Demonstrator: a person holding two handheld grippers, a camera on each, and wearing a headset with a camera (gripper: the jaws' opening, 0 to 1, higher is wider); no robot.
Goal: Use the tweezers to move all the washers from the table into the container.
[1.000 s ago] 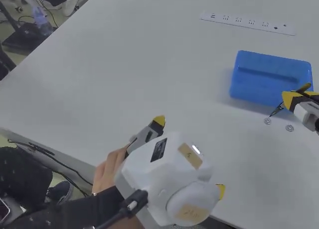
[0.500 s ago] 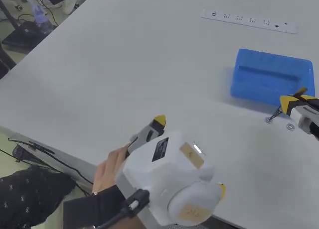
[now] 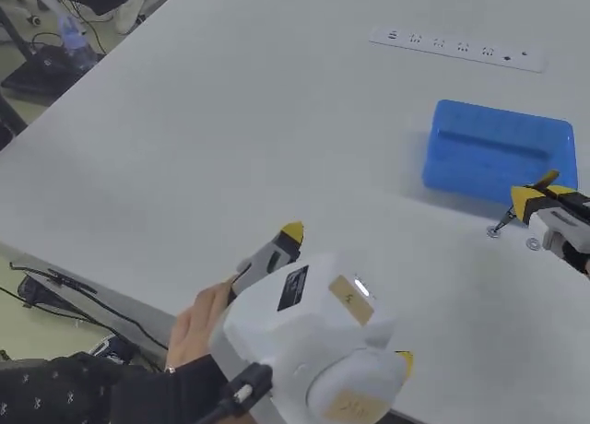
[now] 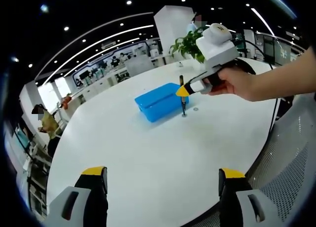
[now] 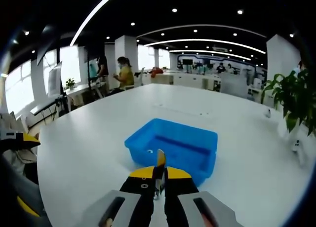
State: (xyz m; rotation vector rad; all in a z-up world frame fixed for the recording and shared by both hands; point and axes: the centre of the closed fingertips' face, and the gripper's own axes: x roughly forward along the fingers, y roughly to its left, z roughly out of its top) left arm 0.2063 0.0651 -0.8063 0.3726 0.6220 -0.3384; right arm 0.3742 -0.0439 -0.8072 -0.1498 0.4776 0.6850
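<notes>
The right gripper (image 3: pixel 535 192) sits at the right edge of the head view, its yellow-tipped fingers (image 3: pixel 527 195) pressed together on a pair of slim dark metal tweezers (image 3: pixel 505 219). In the right gripper view the fingers (image 5: pixel 143 173) meet around the tweezers (image 5: pixel 160 160), which stick out forward between them towards the rectangular blue plastic container (image 5: pixel 173 143).

The tweezers slant down and to the left from the fingers, and their tip rests on the white desk (image 3: pixel 230 120) right at a small silver washer (image 3: pixel 494 231). Whether the tip has pinched it cannot be told. That washer lies on the desk just in front of the container (image 3: pixel 498 152), beyond the fingertips at the tweezers' far end. A second washer (image 3: pixel 533 245) of the same kind lies near it on the bare desk, below the right gripper's fingers and not touching them.

The left gripper (image 3: pixel 348 294) is held low at the near edge of the desk by a hand (image 3: pixel 198 318), well apart from the washers. Its fingers (image 4: pixel 94 180) stand wide apart with nothing between them — the left gripper view looks across the desk to the right gripper (image 4: pixel 185 90), the tweezers (image 4: pixel 183 106) pointing down beside the container (image 4: pixel 160 101).

A long white power strip (image 3: pixel 456 49) lies on the desk beyond the container.
</notes>
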